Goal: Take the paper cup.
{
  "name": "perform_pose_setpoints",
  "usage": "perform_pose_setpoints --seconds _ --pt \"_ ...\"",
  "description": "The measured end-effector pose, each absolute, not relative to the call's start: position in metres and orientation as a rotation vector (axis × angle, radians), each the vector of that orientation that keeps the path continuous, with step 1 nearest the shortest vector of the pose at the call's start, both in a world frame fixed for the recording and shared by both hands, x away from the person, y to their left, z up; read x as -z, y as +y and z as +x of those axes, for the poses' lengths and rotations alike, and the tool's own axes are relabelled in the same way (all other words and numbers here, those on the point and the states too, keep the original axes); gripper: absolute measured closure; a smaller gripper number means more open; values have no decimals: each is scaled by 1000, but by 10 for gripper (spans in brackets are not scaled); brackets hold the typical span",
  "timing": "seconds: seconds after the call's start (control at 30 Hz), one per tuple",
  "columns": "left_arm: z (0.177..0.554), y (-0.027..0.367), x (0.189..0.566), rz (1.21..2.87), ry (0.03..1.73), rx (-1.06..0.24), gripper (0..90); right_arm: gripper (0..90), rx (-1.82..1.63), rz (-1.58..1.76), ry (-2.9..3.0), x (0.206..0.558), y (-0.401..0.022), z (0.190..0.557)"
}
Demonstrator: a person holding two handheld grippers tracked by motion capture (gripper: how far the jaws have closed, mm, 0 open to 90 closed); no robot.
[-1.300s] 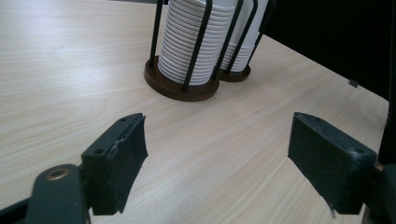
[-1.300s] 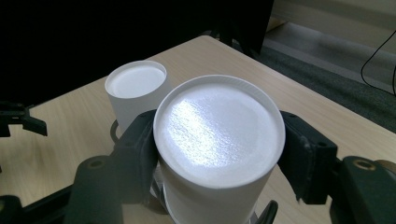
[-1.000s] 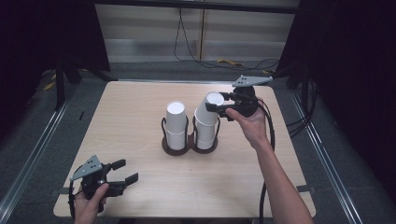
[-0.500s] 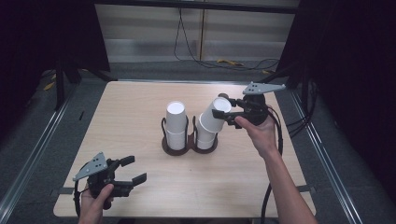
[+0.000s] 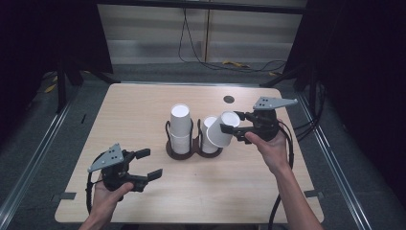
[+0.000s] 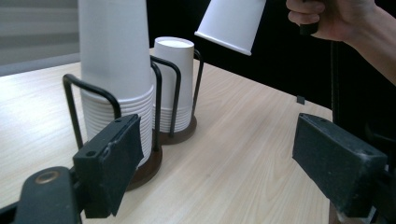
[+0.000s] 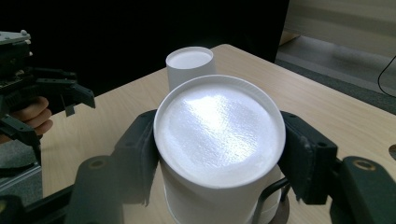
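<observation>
White paper is what I am handling: my right gripper (image 5: 229, 128) is clamped on a single cup (image 5: 221, 129), pads pressing its sides near the closed base, and the cup hangs tilted in the air just above and to the right of the right-hand stack (image 5: 208, 133) in the dark wire holder (image 5: 194, 149). The step in hand looks like peeling one cup off that stack, and to do it well I would lift along the stack's own axis rather than sideways, so the rim clears the next cup without dragging it or tipping the holder; the grip should stay gentle, since thin paper walls crush easily. My left gripper (image 5: 146, 165) hangs released and empty over the near-left part of the tabletop (image 5: 143, 103), jaws wide apart, well apart from the holder; it could steady the wire frame if the stack starts to follow. Counting: one holder with two wells, two stacks of upturned cups, the left stack (image 5: 180, 127) taller, one separated cup, and two grippers. How many cups each stack holds I cannot tell.
</observation>
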State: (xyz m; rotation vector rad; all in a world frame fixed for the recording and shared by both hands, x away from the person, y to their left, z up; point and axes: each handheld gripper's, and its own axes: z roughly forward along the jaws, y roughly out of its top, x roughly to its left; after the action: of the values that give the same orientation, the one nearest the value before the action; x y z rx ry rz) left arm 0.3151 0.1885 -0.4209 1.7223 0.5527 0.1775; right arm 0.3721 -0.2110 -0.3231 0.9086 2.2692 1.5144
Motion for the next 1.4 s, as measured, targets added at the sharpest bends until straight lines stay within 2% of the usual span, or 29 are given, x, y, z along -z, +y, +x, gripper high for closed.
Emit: perform_pose_setpoints --seconds 0.8,1.4 --pt "334 148 402 1741 460 -166 178 354 -1676 827 2349 358 -192 365" --pt "339 134 413 1758 417 -83 177 358 -1788 777 2372 371 -187 357"
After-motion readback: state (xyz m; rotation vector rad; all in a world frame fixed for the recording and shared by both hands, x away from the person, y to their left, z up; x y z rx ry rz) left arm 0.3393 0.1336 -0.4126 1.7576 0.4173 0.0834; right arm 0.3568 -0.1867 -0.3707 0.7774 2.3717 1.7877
